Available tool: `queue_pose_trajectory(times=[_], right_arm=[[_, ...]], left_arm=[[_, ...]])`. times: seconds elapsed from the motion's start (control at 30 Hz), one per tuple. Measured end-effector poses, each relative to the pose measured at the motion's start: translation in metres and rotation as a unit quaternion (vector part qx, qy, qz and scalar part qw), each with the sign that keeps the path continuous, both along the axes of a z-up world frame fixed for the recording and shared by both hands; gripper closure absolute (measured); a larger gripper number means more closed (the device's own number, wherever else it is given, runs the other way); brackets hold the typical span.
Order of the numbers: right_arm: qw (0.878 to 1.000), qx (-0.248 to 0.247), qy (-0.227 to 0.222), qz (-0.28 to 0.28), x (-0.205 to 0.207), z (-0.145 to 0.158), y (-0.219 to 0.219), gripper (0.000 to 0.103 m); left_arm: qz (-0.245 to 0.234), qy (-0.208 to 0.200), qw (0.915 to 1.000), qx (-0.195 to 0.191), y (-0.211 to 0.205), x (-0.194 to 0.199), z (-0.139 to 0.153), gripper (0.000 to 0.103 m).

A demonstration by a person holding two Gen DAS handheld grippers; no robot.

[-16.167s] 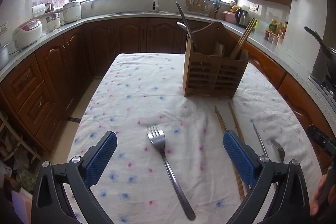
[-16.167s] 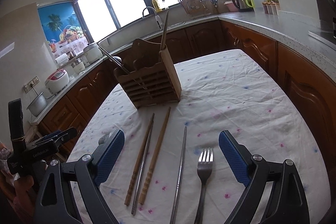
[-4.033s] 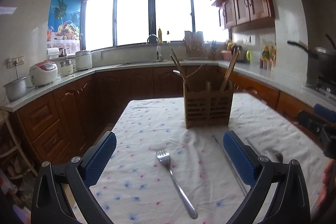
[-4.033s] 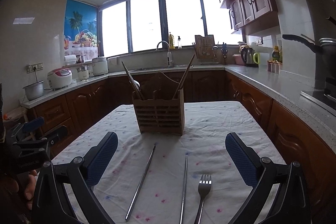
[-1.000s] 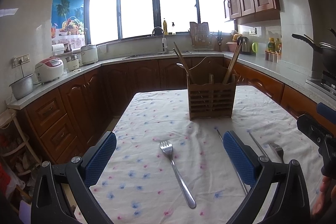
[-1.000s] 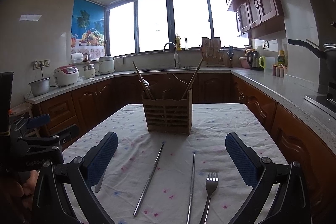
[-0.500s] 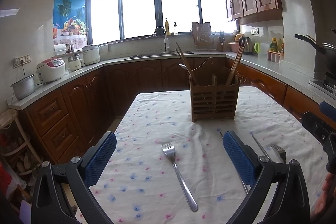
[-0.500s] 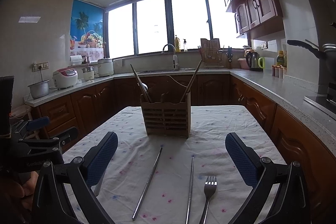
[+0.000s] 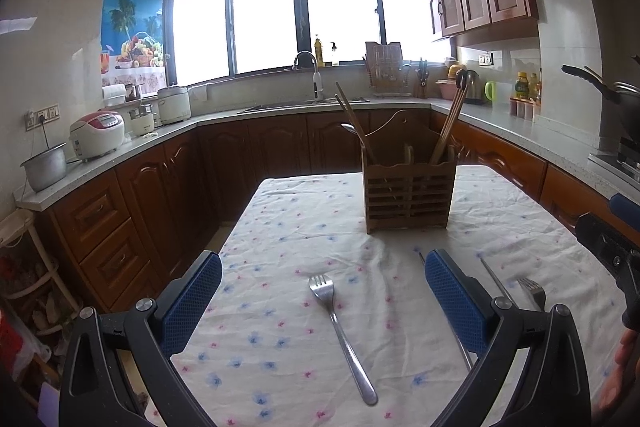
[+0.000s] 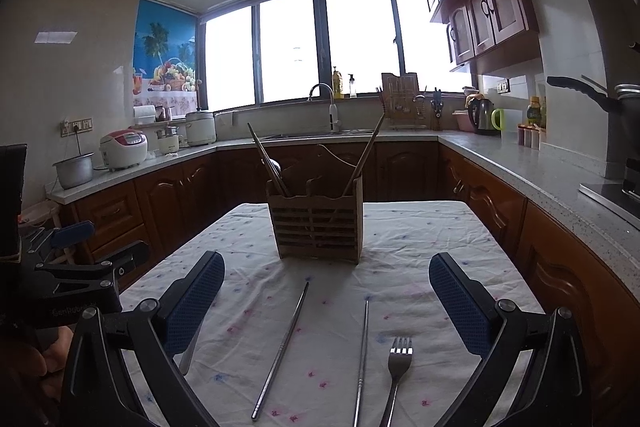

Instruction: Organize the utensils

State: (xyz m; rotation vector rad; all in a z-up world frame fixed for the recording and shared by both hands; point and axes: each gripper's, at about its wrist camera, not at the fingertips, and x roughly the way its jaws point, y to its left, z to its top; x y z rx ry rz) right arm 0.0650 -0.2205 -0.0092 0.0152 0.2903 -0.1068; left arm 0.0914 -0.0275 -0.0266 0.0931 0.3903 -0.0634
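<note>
- The left gripper (image 9: 323,297) stood wide open and empty above the tablecloth (image 9: 288,227), its blue pads (image 9: 192,297) well apart.
- A steel fork (image 9: 340,331) lay flat on the cloth between those pads, tines toward the caddy and handle toward the camera, touched by neither pad.
- The right gripper (image 10: 326,301) was likewise spread wide with nothing in it.
- Between its pads lay two metal chopsticks, the left chopstick (image 10: 282,347) slanted and the right chopstick (image 10: 363,359) nearly straight, with a second fork (image 10: 396,371) just beside the right one, tines pointing away.
- The wooden utensil caddy (image 10: 318,223) stood upright beyond both grippers, farther along the table.
- Wooden chopsticks (image 10: 366,155) leaned out of its right compartment; darker sticks and what looked like a spoon (image 10: 268,163) leaned out of its left one.
- Counted on the cloth: two forks and two metal chopsticks; how many sticks stood in the caddy could not be told.
- In the right wrist view the left gripper's black body bore pale lettering beginning "Gen", the rest too dim to read.
- A rice cooker (image 9: 98,135) sat on the counter to the left, its label unreadable.
</note>
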Motion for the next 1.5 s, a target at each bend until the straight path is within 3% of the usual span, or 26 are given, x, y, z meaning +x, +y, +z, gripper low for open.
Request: queue_pose_trajectory(times=[1.5], right_arm=[[1.0, -0.006, -0.006, -0.003, 0.0, 0.013, 0.003, 0.0]], left_arm=[[0.001, -0.002, 1.0, -0.002, -0.005, 0.001, 0.01, 0.001]])
